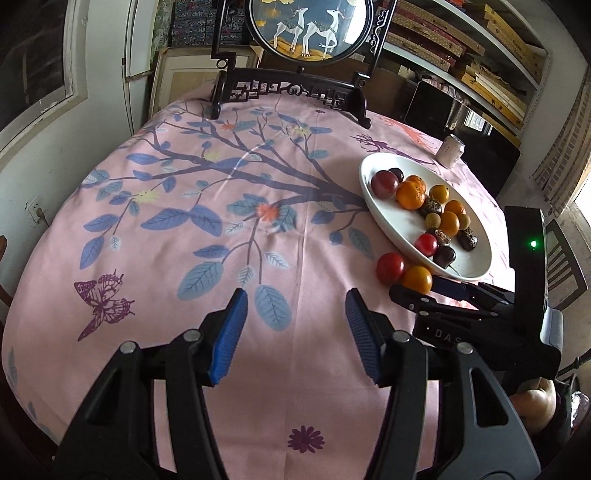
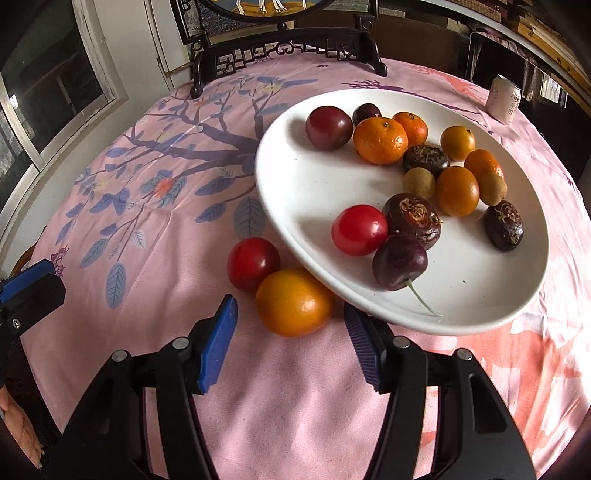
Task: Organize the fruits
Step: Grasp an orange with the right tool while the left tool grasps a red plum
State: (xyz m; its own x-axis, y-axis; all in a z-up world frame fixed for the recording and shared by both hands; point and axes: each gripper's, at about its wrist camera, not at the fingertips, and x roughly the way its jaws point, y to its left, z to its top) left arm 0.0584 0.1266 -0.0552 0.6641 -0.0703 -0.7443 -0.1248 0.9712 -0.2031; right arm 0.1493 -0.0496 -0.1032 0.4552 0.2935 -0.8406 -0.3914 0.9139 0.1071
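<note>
A white plate point(image 2: 303, 192) holds several fruits: oranges, red and purple plums, dark wrinkled fruits and small kiwis. It also shows in the left wrist view point(image 1: 399, 218). An orange fruit point(image 2: 293, 302) and a red fruit point(image 2: 253, 264) lie on the pink cloth against the plate's near rim; both show in the left wrist view, the orange one point(image 1: 417, 279) and the red one point(image 1: 390, 266). My right gripper point(image 2: 290, 332) is open, its fingers either side of the orange fruit, just short of it. My left gripper point(image 1: 295, 321) is open and empty over bare cloth, left of the plate.
A pink flowered cloth point(image 1: 221, 258) covers the round table. A dark wooden stand with a round deer picture point(image 1: 310, 29) is at the far edge. A white can point(image 2: 504, 98) stands behind the plate. Shelves fill the right wall, a window the left.
</note>
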